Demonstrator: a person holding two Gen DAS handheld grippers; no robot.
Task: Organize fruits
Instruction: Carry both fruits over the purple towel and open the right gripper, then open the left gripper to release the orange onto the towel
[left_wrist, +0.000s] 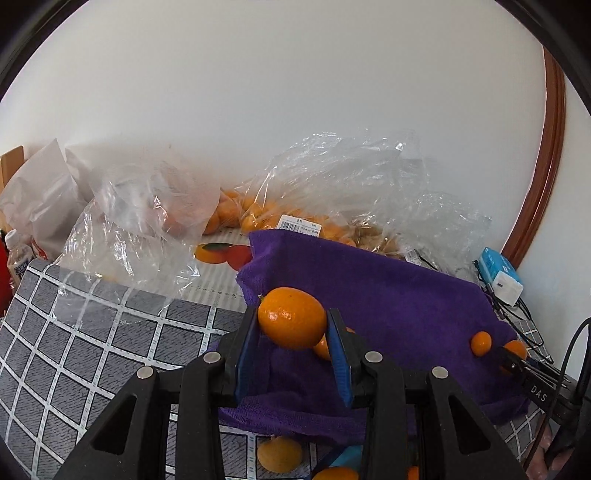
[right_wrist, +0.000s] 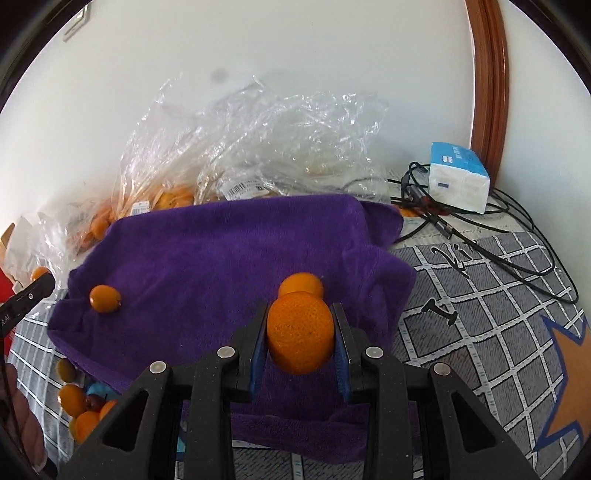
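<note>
Gripping one fruit each right now: the left gripper (left_wrist: 292, 326) has its blue pads clamped on a smooth oval kumquat (left_wrist: 291, 317), and the right gripper (right_wrist: 300, 334) is squeezed onto a bumpier round orange (right_wrist: 300, 338). Both sets of jaws are only as far apart as the fruit between them.

Both hover over a purple towel (right_wrist: 207, 258). A second orange (right_wrist: 301, 284) sits on the towel just past the right one's tips, and a small kumquat (right_wrist: 105, 298) lies alone toward the towel's left side. More loose fruit (right_wrist: 75, 398) is piled off the towel's near-left corner.

Underneath is a grey checked tablecloth (right_wrist: 491, 332). Behind the towel, against a plain white wall (left_wrist: 258, 92), are crinkled clear plastic bags (left_wrist: 332, 184), some with orange fruit inside. A blue-and-white tissue pack (right_wrist: 460, 177) rests on tangled black cables (right_wrist: 517, 236) at the back right, next to brown wooden trim (right_wrist: 487, 74).
</note>
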